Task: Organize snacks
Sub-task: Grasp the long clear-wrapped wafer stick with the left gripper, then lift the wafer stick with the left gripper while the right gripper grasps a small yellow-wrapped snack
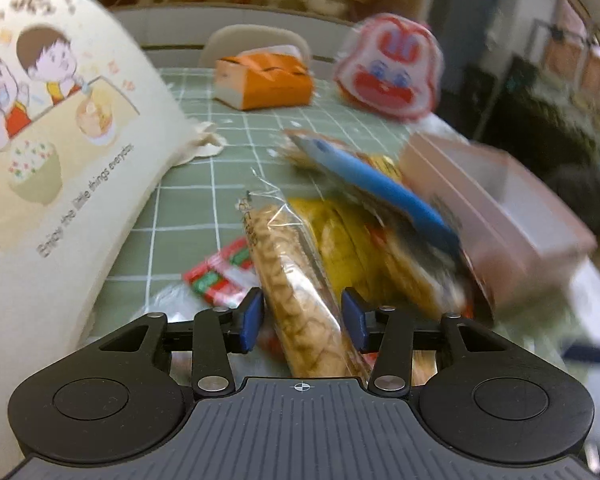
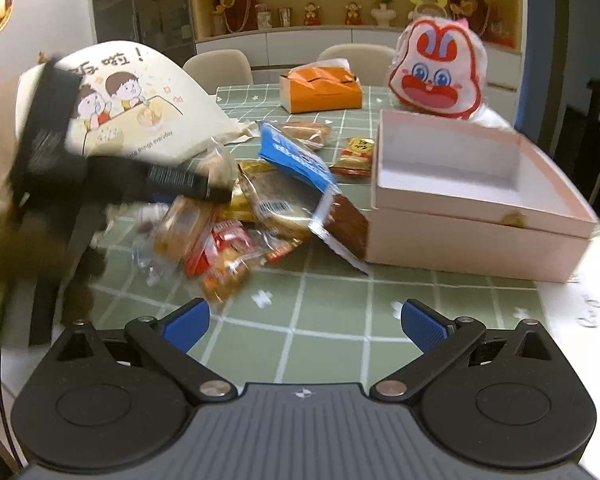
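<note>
A pile of snack packets (image 2: 260,204) lies on the green checked tablecloth, left of an open pink box (image 2: 460,184) that is empty inside. My left gripper (image 1: 302,316) has its blue pads on either side of a clear-wrapped biscuit packet (image 1: 292,280) at the near side of the pile; the pads look close to it but a small gap shows on each side. In the right wrist view the left gripper (image 2: 216,192) appears blurred over the pile. My right gripper (image 2: 304,320) is open and empty above the cloth, in front of the pile and box.
A white cartoon tote bag (image 1: 52,140) stands at the left. An orange tissue box (image 2: 320,88) and a red-and-white rabbit bag (image 2: 436,68) sit at the table's far side. Chairs and a shelf of ornaments are behind. The pink box also shows in the left view (image 1: 500,208).
</note>
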